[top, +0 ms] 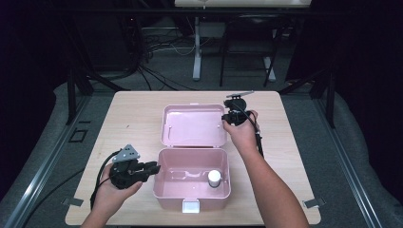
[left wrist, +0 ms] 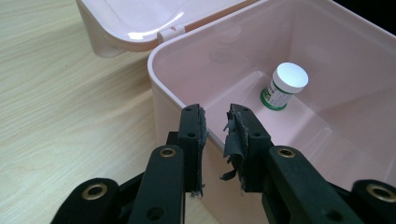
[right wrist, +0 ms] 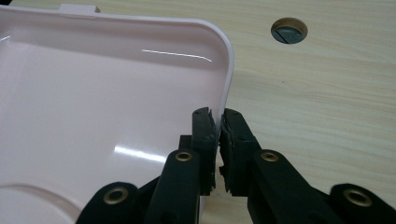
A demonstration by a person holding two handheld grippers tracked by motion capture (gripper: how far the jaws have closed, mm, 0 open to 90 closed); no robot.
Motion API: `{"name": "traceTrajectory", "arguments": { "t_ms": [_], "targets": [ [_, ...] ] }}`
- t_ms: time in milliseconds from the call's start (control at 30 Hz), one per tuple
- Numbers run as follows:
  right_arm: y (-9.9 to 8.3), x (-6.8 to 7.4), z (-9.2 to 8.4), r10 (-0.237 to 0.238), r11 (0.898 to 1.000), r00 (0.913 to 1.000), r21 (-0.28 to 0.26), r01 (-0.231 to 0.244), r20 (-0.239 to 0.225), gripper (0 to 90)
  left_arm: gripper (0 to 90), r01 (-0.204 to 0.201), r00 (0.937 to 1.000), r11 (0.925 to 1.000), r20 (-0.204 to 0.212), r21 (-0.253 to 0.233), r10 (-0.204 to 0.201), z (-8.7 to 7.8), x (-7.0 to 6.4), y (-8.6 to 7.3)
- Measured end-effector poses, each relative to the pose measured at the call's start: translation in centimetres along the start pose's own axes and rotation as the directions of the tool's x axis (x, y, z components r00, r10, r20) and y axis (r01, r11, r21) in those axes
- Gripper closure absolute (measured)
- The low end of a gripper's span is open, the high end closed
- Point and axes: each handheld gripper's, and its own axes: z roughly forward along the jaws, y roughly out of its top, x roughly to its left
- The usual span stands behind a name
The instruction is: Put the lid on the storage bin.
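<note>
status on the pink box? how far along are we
Done: a small white-capped bottle already stands inside the open pink box.
In hand: the right tool is closed on the right rim of the lid, which lies open flat on the table. The left tool straddles the box's left wall; whether its pads press is unclear.
Left: probably swinging the lid over and latching the front clasp.

- small white-capped bottle with green label (left wrist: 283, 87): label print too small to read
- open pink plastic lid (right wrist: 93, 116): cut off by left and bottom edges in right gripper view
- pink plastic box (left wrist: 327, 93): right part cut off in left gripper view
</note>
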Motion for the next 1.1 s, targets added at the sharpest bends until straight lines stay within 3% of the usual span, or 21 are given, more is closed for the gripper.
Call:
{"name": "traceTrajectory", "arguments": {
  "t_ms": [1100],
  "targets": [
    [-0.2, 0.9, -4.5, -0.065, 0.991, 0.9979, -0.116, 0.064, -0.008, 86.3, 75.0, 0.004, 1.0000, 1.0000, -0.008, -0.004, -0.004, 0.0, -0.1, 0.0]
  ]
}}
